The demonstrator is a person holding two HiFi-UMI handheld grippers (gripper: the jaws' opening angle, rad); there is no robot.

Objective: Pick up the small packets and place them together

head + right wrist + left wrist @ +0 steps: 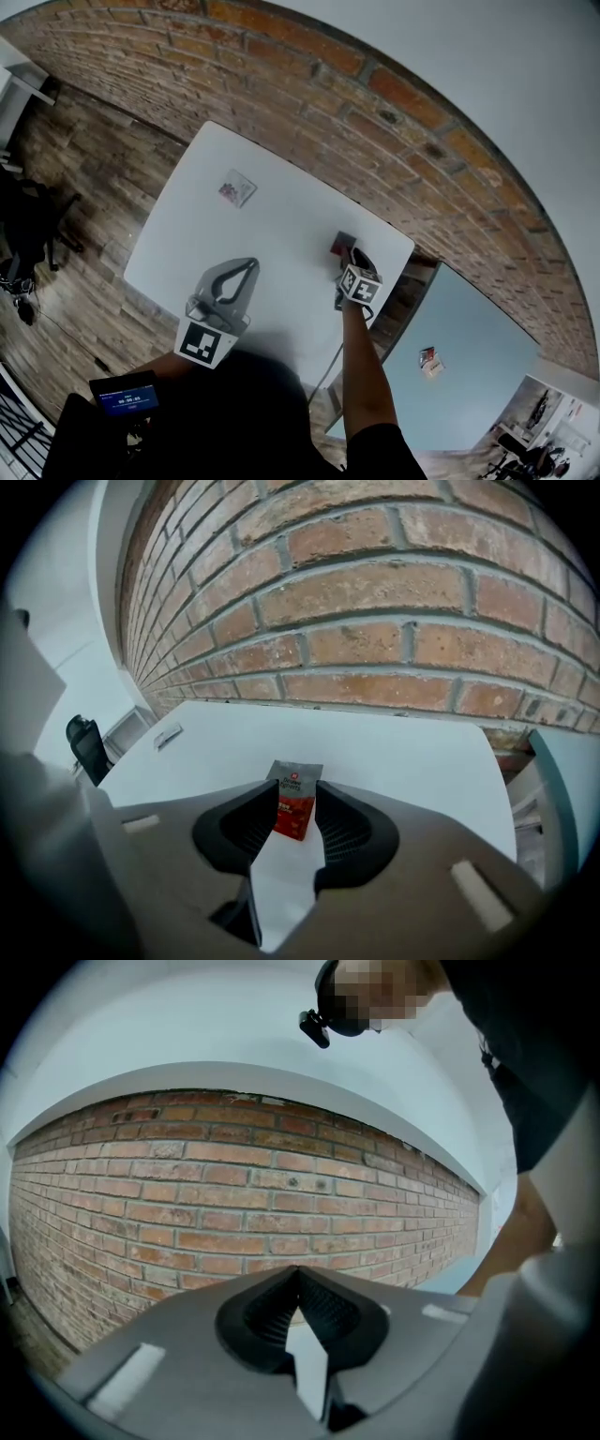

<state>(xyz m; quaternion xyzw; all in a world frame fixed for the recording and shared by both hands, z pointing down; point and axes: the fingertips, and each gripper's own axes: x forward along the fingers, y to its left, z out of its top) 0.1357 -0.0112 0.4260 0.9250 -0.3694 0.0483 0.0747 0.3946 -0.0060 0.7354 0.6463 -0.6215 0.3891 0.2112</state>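
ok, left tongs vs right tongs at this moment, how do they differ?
Left tongs are shut with nothing between them. Right tongs stand open, with the red packet lying between them.
Left tongs point roughly level at the brick wall. Right tongs tilt down at the white table.
Shared: the same grey two-jaw build with dark ribbed pads.

left gripper (249,267) near level, fingers together; right gripper (351,255) angled down, fingers apart.
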